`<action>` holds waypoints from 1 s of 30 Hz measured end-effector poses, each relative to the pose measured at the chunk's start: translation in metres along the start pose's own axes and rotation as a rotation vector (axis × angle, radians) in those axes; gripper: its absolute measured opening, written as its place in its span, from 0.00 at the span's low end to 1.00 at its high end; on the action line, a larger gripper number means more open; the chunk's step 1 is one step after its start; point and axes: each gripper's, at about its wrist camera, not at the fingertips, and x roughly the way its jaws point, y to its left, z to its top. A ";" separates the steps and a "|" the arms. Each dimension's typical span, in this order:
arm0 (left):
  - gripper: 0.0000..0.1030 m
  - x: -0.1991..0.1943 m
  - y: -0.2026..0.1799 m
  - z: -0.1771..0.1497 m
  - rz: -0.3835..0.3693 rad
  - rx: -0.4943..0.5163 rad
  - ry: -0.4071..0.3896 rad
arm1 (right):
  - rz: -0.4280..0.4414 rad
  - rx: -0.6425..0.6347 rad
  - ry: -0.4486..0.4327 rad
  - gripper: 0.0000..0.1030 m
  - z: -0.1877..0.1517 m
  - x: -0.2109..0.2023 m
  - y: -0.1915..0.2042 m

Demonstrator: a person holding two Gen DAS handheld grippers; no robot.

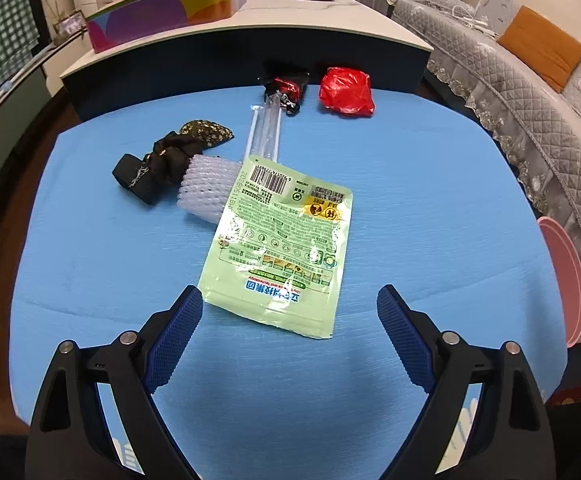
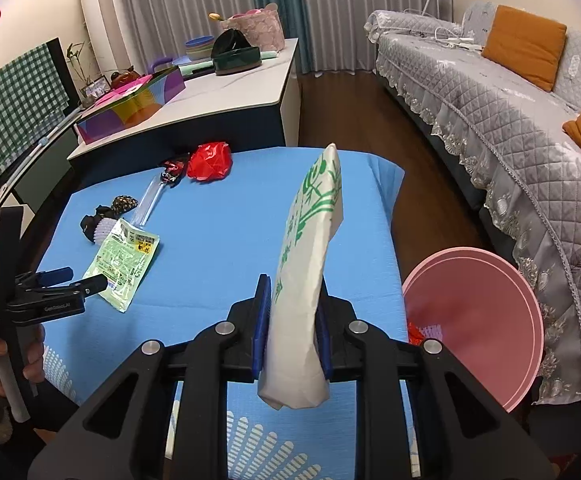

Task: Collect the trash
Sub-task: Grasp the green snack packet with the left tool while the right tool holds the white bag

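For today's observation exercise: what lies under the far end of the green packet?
The green packet overlaps a white foam net and the near end of a clear plastic sleeve. The parts beneath it are hidden.

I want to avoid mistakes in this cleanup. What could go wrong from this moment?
1. The white bag stands tall in the shut right gripper; its loose top could flop and miss the pink bin.
2. The green packet lies flat on the blue cloth; the open left gripper may pinch cloth or slide off.
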 end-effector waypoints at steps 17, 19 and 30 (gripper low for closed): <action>0.73 0.067 0.000 0.016 0.016 -0.033 0.181 | 0.000 -0.030 0.036 0.22 0.001 0.016 0.010; 0.57 0.063 -0.001 0.016 0.000 -0.031 0.158 | 0.001 -0.032 0.038 0.22 0.001 0.017 0.011; 0.02 0.022 -0.012 0.016 -0.104 -0.034 0.115 | 0.028 -0.045 0.016 0.22 0.005 0.010 0.015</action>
